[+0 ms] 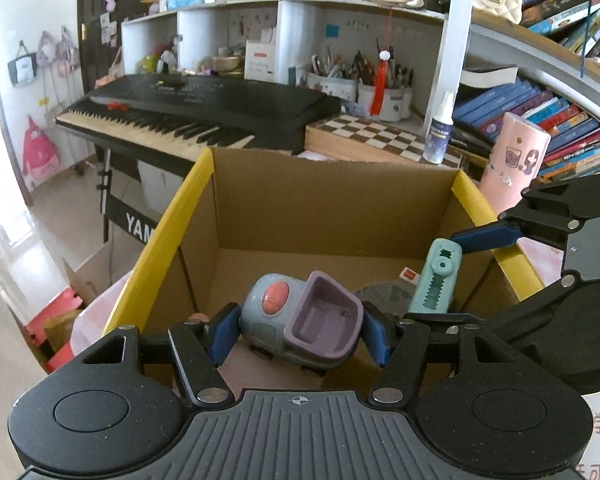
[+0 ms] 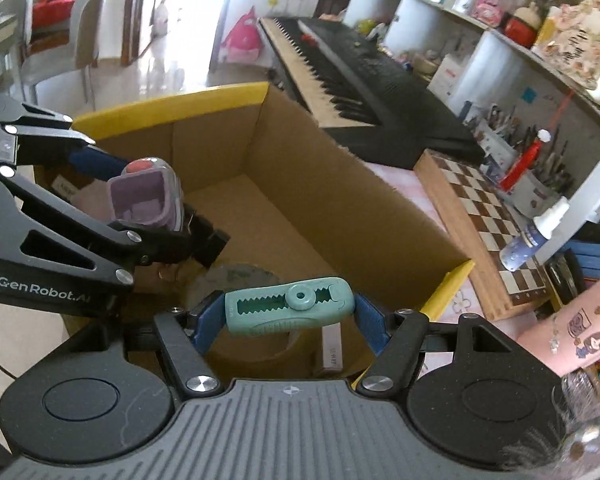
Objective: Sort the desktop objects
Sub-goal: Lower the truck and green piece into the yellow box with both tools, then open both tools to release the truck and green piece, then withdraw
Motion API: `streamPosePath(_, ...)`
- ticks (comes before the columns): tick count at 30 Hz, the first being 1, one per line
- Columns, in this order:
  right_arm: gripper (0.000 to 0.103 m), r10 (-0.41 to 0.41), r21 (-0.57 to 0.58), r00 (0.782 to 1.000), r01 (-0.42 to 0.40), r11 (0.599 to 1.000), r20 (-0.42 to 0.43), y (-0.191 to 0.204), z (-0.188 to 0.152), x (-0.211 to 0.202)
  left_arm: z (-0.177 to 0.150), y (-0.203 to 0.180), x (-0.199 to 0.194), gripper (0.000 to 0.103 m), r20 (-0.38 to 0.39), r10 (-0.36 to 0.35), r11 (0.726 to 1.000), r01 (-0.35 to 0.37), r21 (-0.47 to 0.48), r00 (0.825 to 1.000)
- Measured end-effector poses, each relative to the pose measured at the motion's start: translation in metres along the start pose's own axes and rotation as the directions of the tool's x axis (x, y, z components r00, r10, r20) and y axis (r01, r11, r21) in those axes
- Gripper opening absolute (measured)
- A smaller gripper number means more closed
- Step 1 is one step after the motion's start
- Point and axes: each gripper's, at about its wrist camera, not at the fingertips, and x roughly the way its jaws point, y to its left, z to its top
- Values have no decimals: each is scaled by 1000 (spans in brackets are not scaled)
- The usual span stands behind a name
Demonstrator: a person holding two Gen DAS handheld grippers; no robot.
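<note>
A: Nearest to us, our left gripper is clamped on the grey-and-purple toy car, blue pads pressed to both of its sides. It hangs over the open cardboard box, above the near edge.

B: And our right gripper is closed around the teal utility knife, gripped end to end and lying crosswise between the pads. That one is over the box too, near its yellow-taped corner.

A: So we have two pieces lifted, neither let go yet. We'd judge both are at the drop-off stage.

B: Further down, on the box floor, we can see a roll of tape and a small flat white box. Those look already sorted.

A: Plenty of bare floor beyond them, so room is no problem.

B: Past the box, the chessboard, spray bottle and pink tumbler sit on the desk. Whether they are ours to sort, we cannot tell.

A: Then what is left, at least, is releasing these two.
</note>
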Motion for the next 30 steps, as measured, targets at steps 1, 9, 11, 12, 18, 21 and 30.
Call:
streamPosePath(1, 67, 7, -4, 1000, -7, 1000, -10, 0, 0, 2, 0, -1, 1, 63, -2, -1, 1000, 1, 2, 1000)
streamPosePath(9, 67, 42, -32, 998, -43, 999, -56, -1, 1, 14, 0, -2, 11, 64, -26, -8, 1000, 8, 5, 1000)
streamPosePath(11, 67, 52, -34, 997, -55, 998, -64, -2, 1, 16, 0, -4, 12, 64, -27, -8, 1000, 9, 11, 1000)
streamPosePath(12, 67, 52, -41, 996, -55, 998, -67, -2, 1, 17, 0, -4, 13, 64, -28, -10, 1000, 11, 12, 1000)
streamPosePath(18, 67, 52, -73, 996, -58, 996, -75, -2, -1, 21, 1, -2, 13, 65, -22, -21, 1000, 21, -11, 1000)
streamPosePath(21, 67, 51, -69, 996, -56, 996, -71, -3, 0, 21, 2, -1, 9, 71, -7, -31, 999, 31, -17, 999)
streamPosePath(30, 71, 10, 34, 1000, -10, 999, 7, -2, -1, -2, 8, 7, -21, 78, 102, -20, 998, 26, -59, 995)
